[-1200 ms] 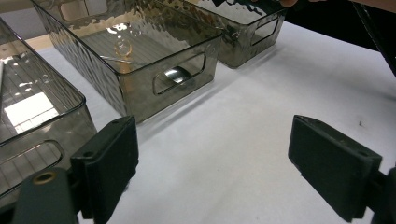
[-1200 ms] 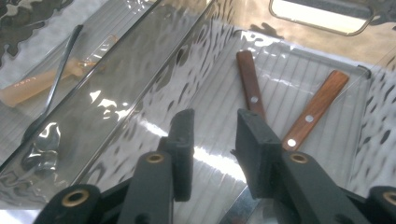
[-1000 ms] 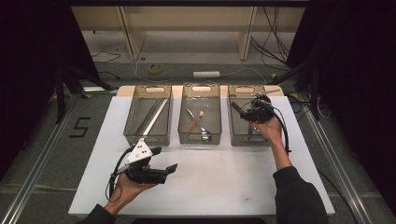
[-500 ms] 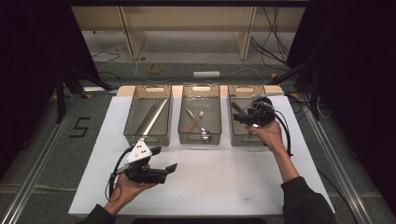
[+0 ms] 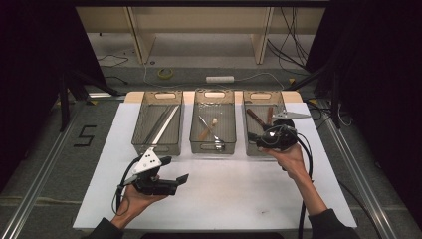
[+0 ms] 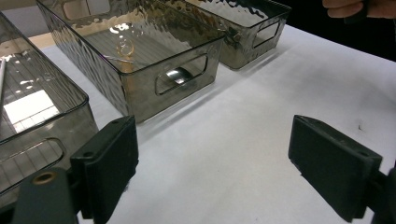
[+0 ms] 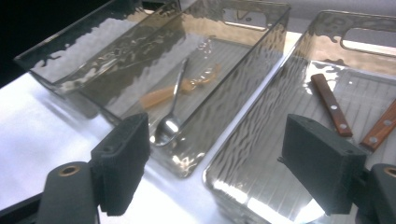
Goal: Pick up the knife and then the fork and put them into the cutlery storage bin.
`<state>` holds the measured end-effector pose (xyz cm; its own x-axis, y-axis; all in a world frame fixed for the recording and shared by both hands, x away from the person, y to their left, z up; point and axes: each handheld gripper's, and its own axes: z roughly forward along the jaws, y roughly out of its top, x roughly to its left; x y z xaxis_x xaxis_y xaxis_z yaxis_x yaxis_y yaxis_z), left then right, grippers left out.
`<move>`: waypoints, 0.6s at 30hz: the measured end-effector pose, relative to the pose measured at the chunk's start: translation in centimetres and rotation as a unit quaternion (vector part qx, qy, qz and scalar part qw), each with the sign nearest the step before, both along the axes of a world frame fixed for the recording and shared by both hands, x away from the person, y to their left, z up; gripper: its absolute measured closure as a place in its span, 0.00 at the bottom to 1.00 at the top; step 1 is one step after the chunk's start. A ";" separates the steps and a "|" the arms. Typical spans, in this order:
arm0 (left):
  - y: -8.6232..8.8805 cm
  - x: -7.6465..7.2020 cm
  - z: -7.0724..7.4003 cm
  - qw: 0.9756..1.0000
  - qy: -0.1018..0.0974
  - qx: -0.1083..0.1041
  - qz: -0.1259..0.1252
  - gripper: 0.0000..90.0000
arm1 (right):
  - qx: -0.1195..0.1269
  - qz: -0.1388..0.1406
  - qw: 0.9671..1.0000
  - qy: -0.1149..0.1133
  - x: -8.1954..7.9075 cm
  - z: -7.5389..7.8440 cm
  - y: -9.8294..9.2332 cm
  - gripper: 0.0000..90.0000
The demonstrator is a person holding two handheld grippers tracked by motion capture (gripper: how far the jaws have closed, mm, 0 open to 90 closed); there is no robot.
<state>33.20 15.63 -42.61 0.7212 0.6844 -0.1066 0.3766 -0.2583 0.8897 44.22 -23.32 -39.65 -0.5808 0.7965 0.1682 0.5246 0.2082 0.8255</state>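
Three clear grey bins stand in a row on the white table (image 5: 234,199). In the right bin (image 5: 251,149) (image 7: 261,154) lie two brown-handled knives (image 5: 255,117) (image 7: 331,105). My right gripper (image 5: 266,135) (image 7: 215,154) hovers over that bin's near end. Its jaws have just been opening and stand wide with nothing between them. The middle bin (image 5: 213,148) (image 7: 196,140) holds a metal spoon (image 5: 218,145) (image 7: 170,119) and a wooden spoon (image 5: 205,133) (image 7: 163,95). My left gripper (image 5: 175,169) (image 6: 212,154) rests in a hand at the front left, open and empty over bare table.
Long silvery utensils (image 5: 164,123) lie in the left bin (image 5: 155,148) (image 6: 32,116). Wooden legs and cables lie on the floor past the table's far edge. A cable trails from each gripper. Dark curtains flank both sides.
My right gripper has drawn back from deep in the right bin toward its near end, and its jaws have opened. The left gripper has stayed put.
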 end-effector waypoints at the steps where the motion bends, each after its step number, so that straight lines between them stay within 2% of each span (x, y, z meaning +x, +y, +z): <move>1: 0.0 0.0 0.0 1.000 -0.001 0.000 0.001 0.17 | 0.003 0.000 1.000 -0.002 -0.3 0.0 0.0 0.27; 8: -0.1 0.1 0.0 1.000 0.001 -0.002 0.002 0.17 | 0.014 0.021 1.000 -0.011 -2.2 -0.3 0.5 0.27; 18: 0.1 0.1 0.1 1.000 0.003 -0.008 0.004 0.17 | 0.034 0.055 0.997 -0.031 -4.4 -0.3 1.0 0.27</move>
<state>33.27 15.78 -42.54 0.7153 0.6882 -0.1214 0.3839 -0.2418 0.8912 39.84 -22.28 -39.99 -0.6746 0.7157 0.1808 0.4493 0.2038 0.8698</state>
